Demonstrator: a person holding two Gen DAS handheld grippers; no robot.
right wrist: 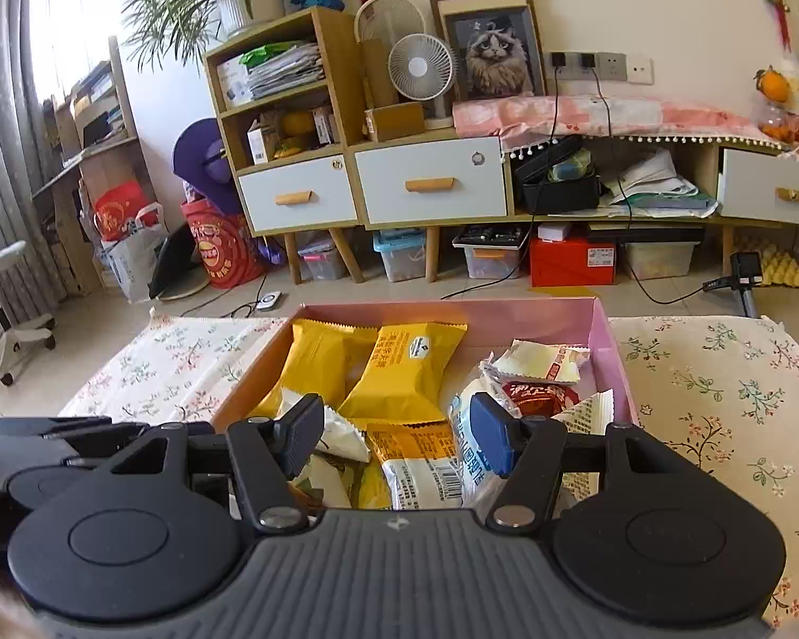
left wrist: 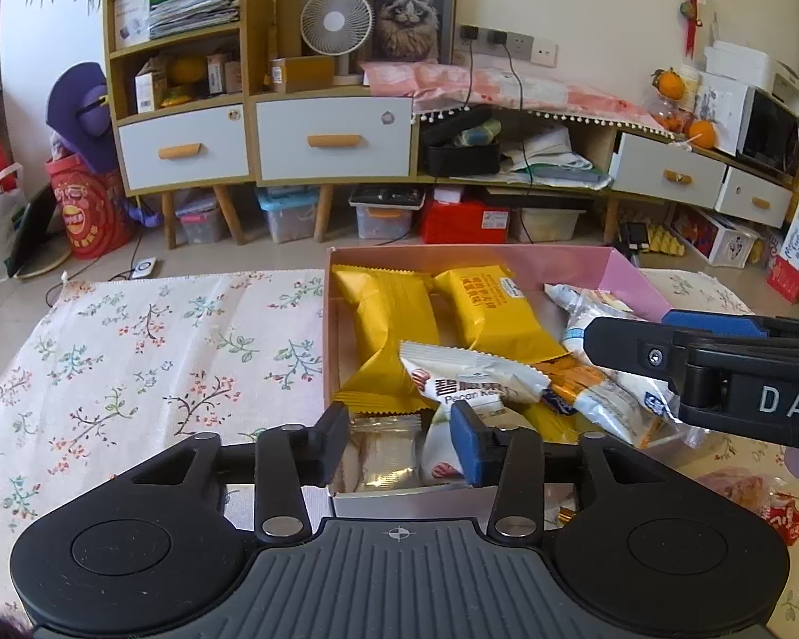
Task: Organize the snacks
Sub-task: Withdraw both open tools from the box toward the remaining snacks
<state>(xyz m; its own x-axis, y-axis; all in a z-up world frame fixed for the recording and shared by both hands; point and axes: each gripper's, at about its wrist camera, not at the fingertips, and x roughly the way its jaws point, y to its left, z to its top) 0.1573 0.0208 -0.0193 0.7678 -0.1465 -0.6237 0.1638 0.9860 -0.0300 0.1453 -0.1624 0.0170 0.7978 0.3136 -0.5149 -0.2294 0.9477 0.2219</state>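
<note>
Directly ahead of both wrists sits the shallow pink cardboard box (right wrist: 612,351) on the floral-cloth counter (left wrist: 133,351), and the snacks already lie inside it. My left tongs (left wrist: 399,439) hang over the near left corner of the box with the jaws parted; a small clear-wrapped pale biscuit packet (left wrist: 386,455) and the lower end of a white pecan snack pouch (left wrist: 469,378) show in the gap, yet neither pad presses on them, so I judge nothing is held. My right tongs (right wrist: 399,436) hang over the near edge of the same box, jaws likewise parted and bearing on nothing, with an orange-and-white barcoded sachet (right wrist: 421,463) lying lengthwise in the gap and a white-and-blue plastic pouch (right wrist: 474,458) just beside the blue pad. Two yellow foil pillow packs (right wrist: 405,373) lie farther back, side by side, long axes running away from me toward the far wall of the box. The relation that matters: the barcoded sachet lies along the line my right tongs point, so its narrow width faces the pads, and the right hand is nearer to it than the left, which I judge better placed for the biscuit packet at its own corner. A red-printed wrapper (right wrist: 540,399) sits toward the right wall, apart from both tongs.
</note>
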